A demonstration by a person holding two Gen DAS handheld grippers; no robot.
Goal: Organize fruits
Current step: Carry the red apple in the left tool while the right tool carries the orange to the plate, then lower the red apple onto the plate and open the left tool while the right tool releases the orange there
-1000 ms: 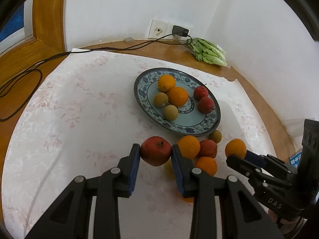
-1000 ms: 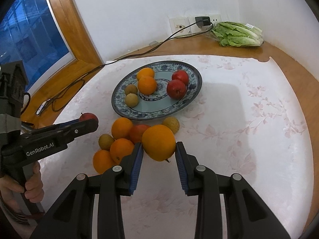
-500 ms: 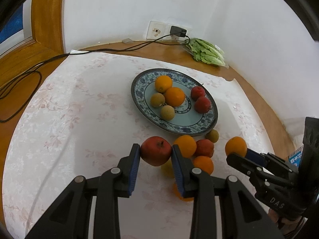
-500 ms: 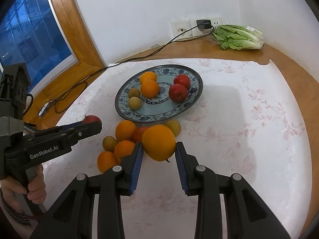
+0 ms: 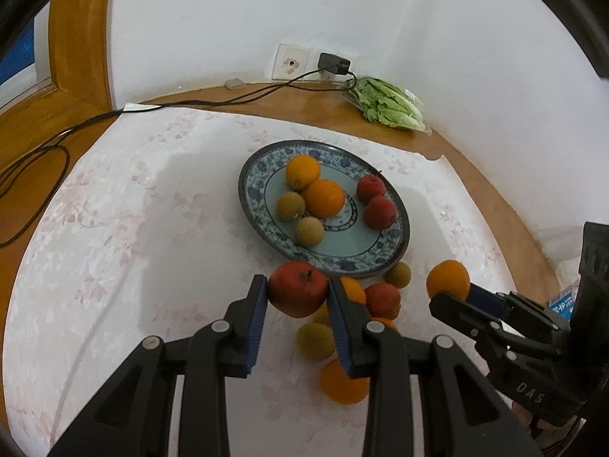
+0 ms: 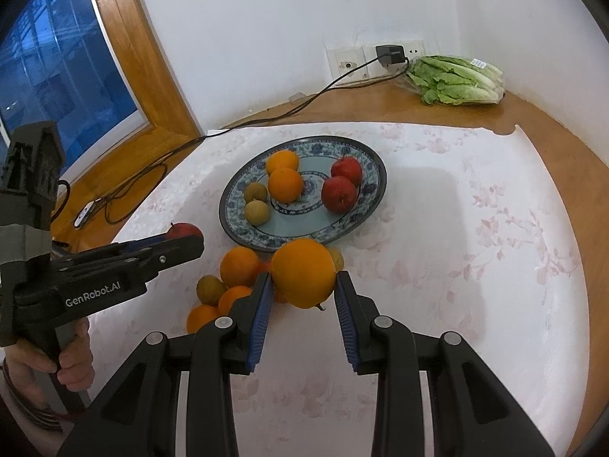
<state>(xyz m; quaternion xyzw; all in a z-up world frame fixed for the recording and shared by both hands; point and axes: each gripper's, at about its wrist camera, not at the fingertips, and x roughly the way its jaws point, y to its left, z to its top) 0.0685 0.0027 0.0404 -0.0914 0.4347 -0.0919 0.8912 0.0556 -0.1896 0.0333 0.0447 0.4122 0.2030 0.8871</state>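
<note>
My left gripper (image 5: pixel 298 294) is shut on a red apple (image 5: pixel 298 292), held above the tablecloth just in front of the blue patterned plate (image 5: pixel 384 259). My right gripper (image 6: pixel 303 285) is shut on an orange (image 6: pixel 303 272), also raised near the plate (image 6: pixel 365 213). The plate holds two oranges, two red apples and two small brown fruits. A heap of loose oranges (image 5: pixel 342 382), a red apple (image 5: pixel 382 300) and small brown fruits (image 5: pixel 315 341) lies on the cloth below the grippers. The right gripper and its orange also show in the left wrist view (image 5: pixel 447 284).
A floral white tablecloth (image 5: pixel 114 228) covers the round wooden table. A bag of lettuce (image 6: pixel 456 80) lies by the back wall. A black cable (image 6: pixel 289 108) runs from the wall socket across the wood. A window with a wooden frame (image 6: pixel 125 38) is at the left.
Both grippers have risen and drawn back slightly with their fruit; the plate and heap appear lower and farther in both views. Grips are unchanged.
</note>
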